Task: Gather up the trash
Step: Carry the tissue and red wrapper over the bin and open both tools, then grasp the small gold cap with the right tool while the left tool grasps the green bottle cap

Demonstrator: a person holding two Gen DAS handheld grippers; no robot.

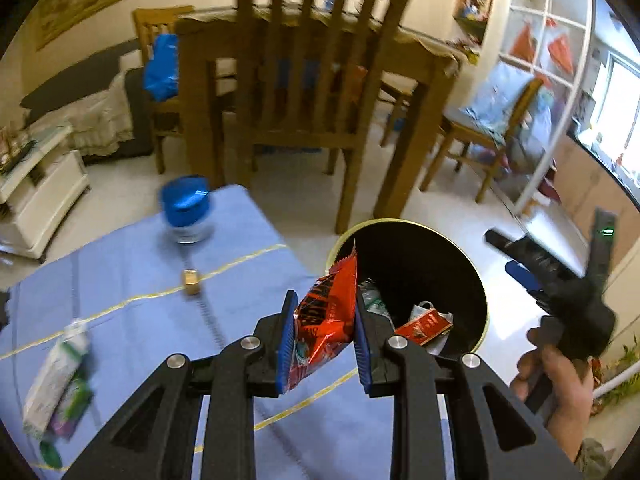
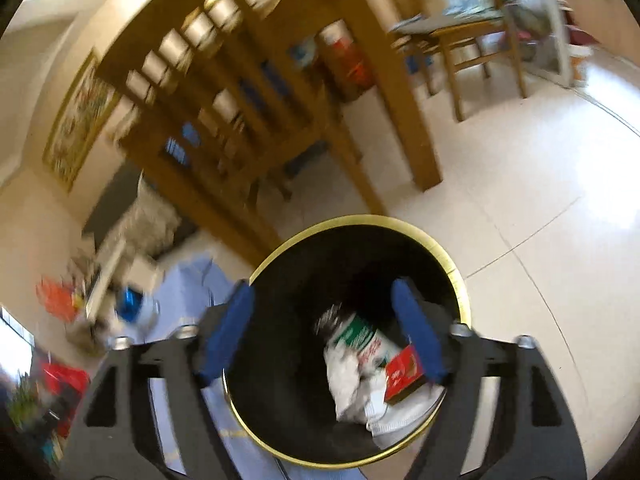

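Observation:
My left gripper point(image 1: 325, 334) is shut on a red snack wrapper point(image 1: 326, 320) and holds it above the blue tablecloth, just left of the black bin point(image 1: 448, 252) with a gold rim. The bin holds a red packet point(image 1: 428, 325) and a green-white wrapper. My right gripper point(image 2: 324, 332) is open and empty, right above the bin point(image 2: 460, 280); crumpled white paper point(image 2: 352, 380), a green-white wrapper point(image 2: 358, 334) and a red box point(image 2: 404, 372) lie inside it. The right gripper also shows in the left wrist view point(image 1: 560, 272), held by a hand.
On the blue tablecloth point(image 1: 132, 264) lie a white-green carton point(image 1: 56, 376), a small gold block point(image 1: 191, 280) and a jar with a blue lid point(image 1: 186, 210). Wooden chairs point(image 1: 312, 92) and a table stand behind. Pale tiled floor point(image 2: 520, 184) lies around the bin.

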